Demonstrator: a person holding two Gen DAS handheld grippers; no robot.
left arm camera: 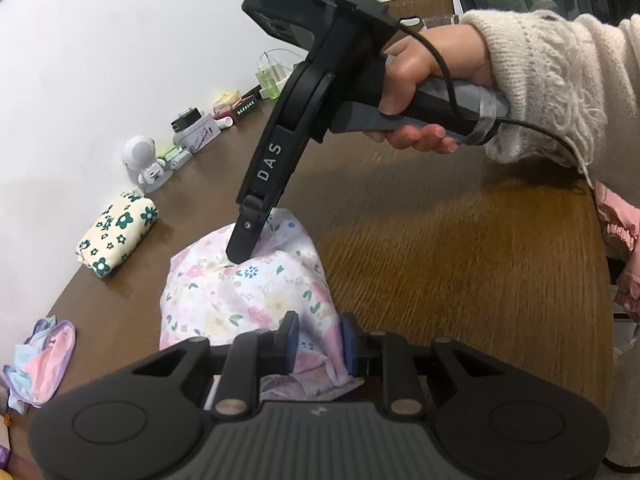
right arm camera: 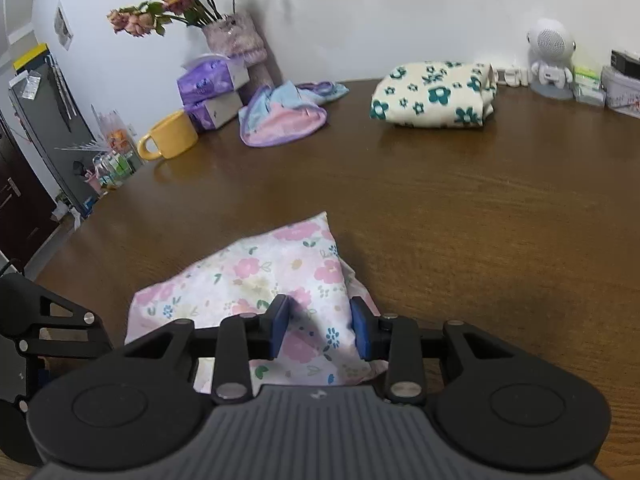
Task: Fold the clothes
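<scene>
My left gripper sits low over the near edge of the pink floral garment, jaws narrowed with a fold of the cloth bunched between the blue pads; the cloth fills the gap and looks pinched. My right gripper is at the other end of the same garment, jaws partly closed around a raised ridge of fabric; the pads flank the ridge, but whether they press on it I cannot tell.

From the left wrist view, the right gripper comes down steeply, tips dug into the far top of the bundle, a hand in a cream knit sleeve on its handle.

Garment lies in a puffy, partly folded heap on the brown wood worktop, near my edge.

Further back: a folded cream cloth with green flowers, well apart from the heap. A pastel pink-and-blue item lies crumpled near a yellow mug and purple tissue boxes. Vase of dried roses against the wall. White astronaut figure just beside the flowered cloth.
</scene>
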